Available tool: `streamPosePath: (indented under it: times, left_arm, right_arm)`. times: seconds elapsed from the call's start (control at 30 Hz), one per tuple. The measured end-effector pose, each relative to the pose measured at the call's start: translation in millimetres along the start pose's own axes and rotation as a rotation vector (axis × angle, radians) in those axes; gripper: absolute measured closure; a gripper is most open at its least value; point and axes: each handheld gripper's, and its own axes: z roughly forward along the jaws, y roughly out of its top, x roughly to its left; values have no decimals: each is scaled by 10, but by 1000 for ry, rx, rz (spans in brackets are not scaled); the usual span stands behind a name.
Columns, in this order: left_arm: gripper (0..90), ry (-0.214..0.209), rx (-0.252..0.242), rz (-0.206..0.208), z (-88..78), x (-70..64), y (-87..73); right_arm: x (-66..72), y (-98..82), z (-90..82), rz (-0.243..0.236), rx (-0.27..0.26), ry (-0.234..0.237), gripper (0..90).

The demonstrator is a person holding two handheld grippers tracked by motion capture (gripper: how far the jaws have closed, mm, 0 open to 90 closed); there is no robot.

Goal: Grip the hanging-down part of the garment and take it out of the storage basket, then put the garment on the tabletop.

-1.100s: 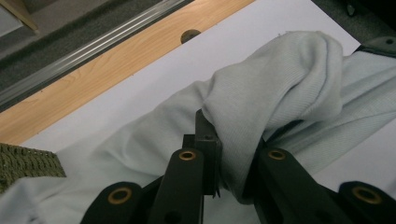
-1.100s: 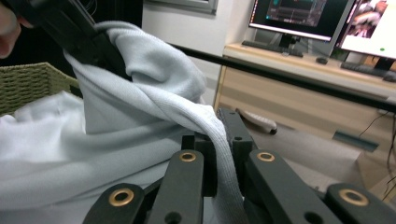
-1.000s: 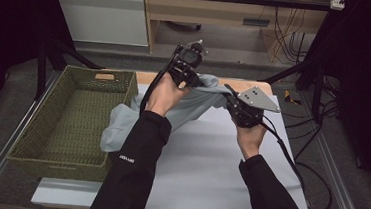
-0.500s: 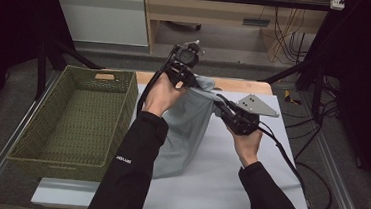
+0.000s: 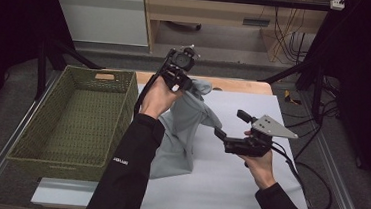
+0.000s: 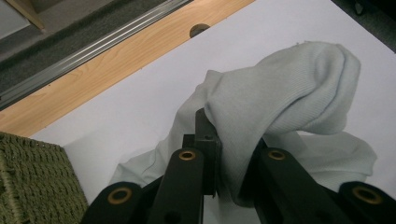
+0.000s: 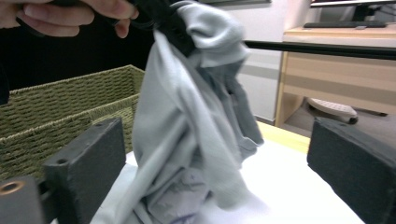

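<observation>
A person stands at a table covered with a white sheet point(image 5: 247, 189), holding a two-jaw gripper in each hand. The left gripper point(image 5: 183, 81) is raised above the far side of the table, its jaws clamped tight on a bunched fold of a pale grey-blue cloth point(image 5: 184, 129). The left gripper view shows the fabric point(image 6: 280, 102) pinched between the black jaws and bulging out beyond them. From that hold the cloth hangs down in a long drape, and its lower end rests crumpled on the white sheet beside the person's left forearm. The right gripper point(image 5: 229, 125) sits lower and to the right, pointing at the hanging cloth. Its jaws have just been opening and now stand wide apart; in the right gripper view the cloth point(image 7: 196, 130) hangs between them, touching neither pad. A green woven basket point(image 5: 36, 133) sits at the table's left edge, just beside the cloth.
</observation>
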Motion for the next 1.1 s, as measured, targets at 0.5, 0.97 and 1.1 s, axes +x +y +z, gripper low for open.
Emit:
streamPosePath:
  times: [0.5, 0.97, 1.1]
  left_arm:
    - [822, -24, -18, 8, 8, 32, -130]
    - [812, -99, -47, 69, 267, -220, -420]
    - [807, -117, -57, 87, 379, -283, -541]
  right_arm:
    - [-149, -379, -412, -1, -16, -93, 5]
    - [-229, -544, -531, 41, 8, -102, 5]
    - [-236, -606, -551, 66, 30, -105, 5]
